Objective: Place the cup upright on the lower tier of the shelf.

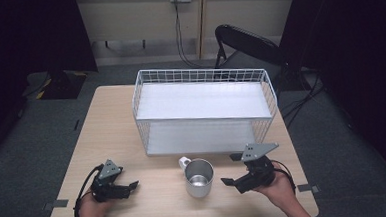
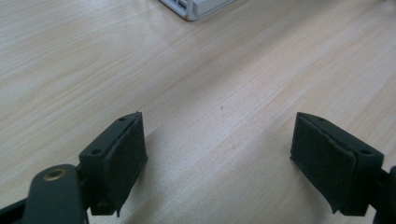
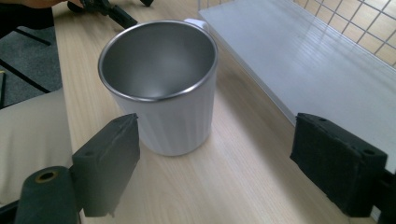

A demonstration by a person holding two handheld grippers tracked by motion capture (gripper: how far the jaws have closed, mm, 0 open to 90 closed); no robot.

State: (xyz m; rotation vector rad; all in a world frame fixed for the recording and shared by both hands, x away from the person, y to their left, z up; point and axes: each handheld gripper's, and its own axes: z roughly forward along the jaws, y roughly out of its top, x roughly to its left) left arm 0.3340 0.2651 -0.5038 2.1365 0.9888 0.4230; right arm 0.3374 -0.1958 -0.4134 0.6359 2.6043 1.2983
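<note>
Mug stands before the rack (between both tools).

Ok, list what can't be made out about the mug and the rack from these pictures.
- Mug handle: in the right gripper view it sits behind the body, with just a sliver at the rim; small in the high view.
- Mug's bottom: in the right gripper view, cut off by the near wall.
- Wire rack lower shelf: in the high view the upper shelf covers most of it.
- Rack: in the left gripper view, cut off by the top edge.
</note>
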